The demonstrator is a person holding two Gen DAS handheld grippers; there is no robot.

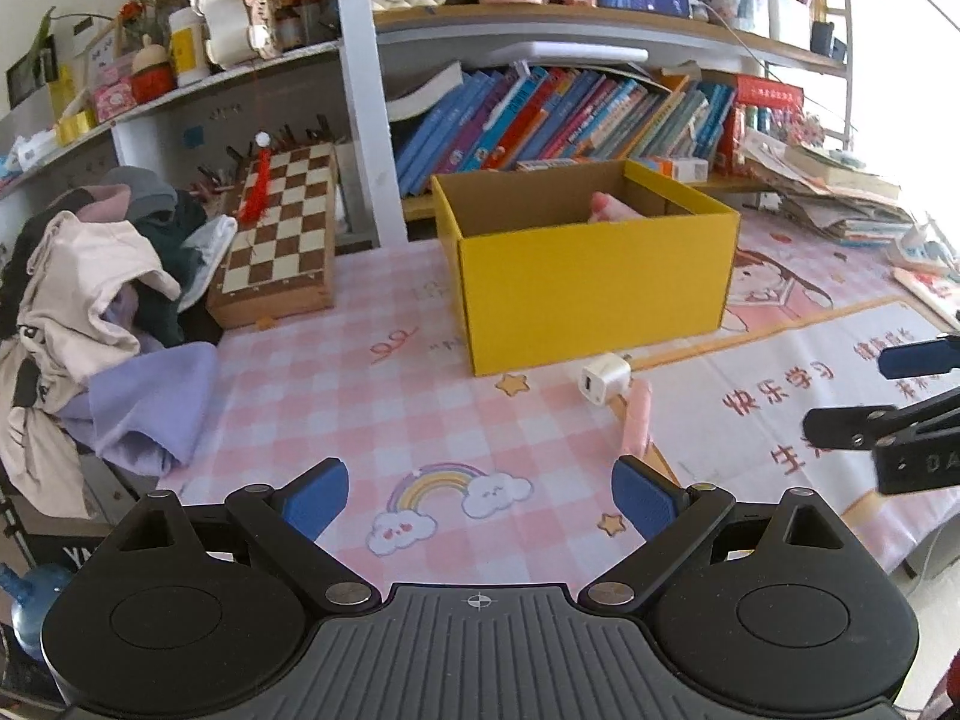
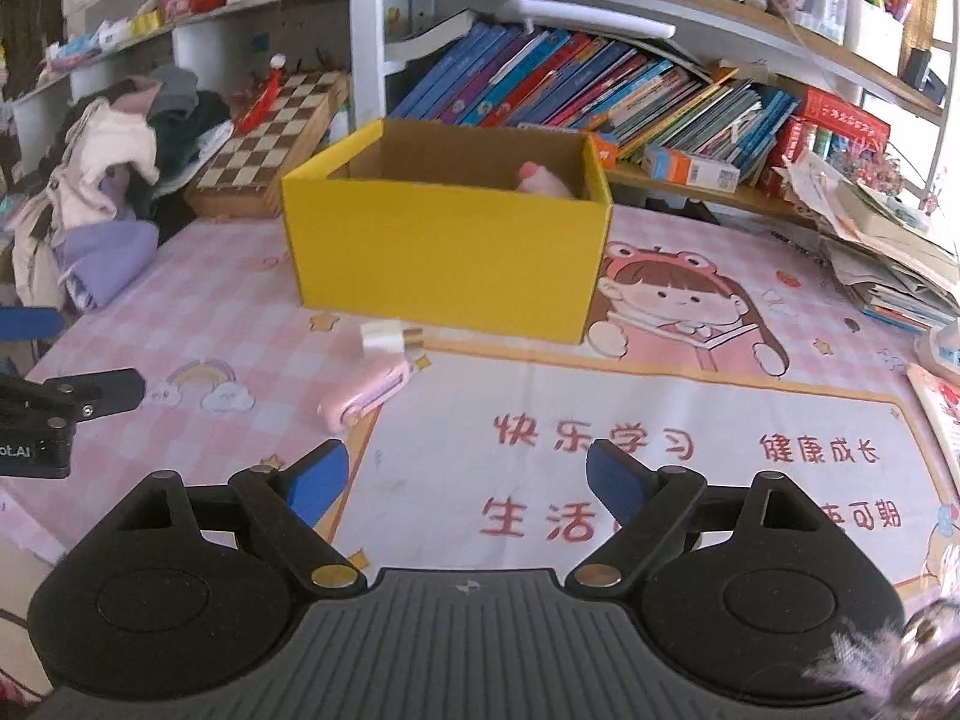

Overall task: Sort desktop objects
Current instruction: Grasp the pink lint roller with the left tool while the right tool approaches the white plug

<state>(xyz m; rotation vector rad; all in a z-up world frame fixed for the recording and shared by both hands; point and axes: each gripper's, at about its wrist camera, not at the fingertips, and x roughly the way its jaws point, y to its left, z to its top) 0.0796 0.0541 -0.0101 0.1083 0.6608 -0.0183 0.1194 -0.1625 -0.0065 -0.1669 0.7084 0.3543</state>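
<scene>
A yellow cardboard box point(image 1: 594, 288) point(image 2: 444, 258) stands open on the pink desk mat, with a pink toy point(image 1: 612, 207) point(image 2: 543, 180) showing inside it. In front of the box lie a white charger plug point(image 1: 603, 383) point(image 2: 384, 337) and a pink slim gadget point(image 1: 637, 420) point(image 2: 366, 397). My left gripper point(image 1: 480, 501) hovers open near the mat's front, the pink gadget just beyond its right finger. My right gripper point(image 2: 468, 483) is open too, empty, over the printed mat to the right of the gadget. Each gripper shows at the edge of the other's view.
A heap of clothes point(image 1: 90, 300) point(image 2: 114, 192) fills the left side. A chessboard point(image 1: 282, 234) point(image 2: 270, 132) leans at the back left. Slanted books point(image 1: 552, 120) point(image 2: 570, 84) line the shelf behind the box; loose papers point(image 1: 840, 192) point(image 2: 882, 240) are stacked at the right.
</scene>
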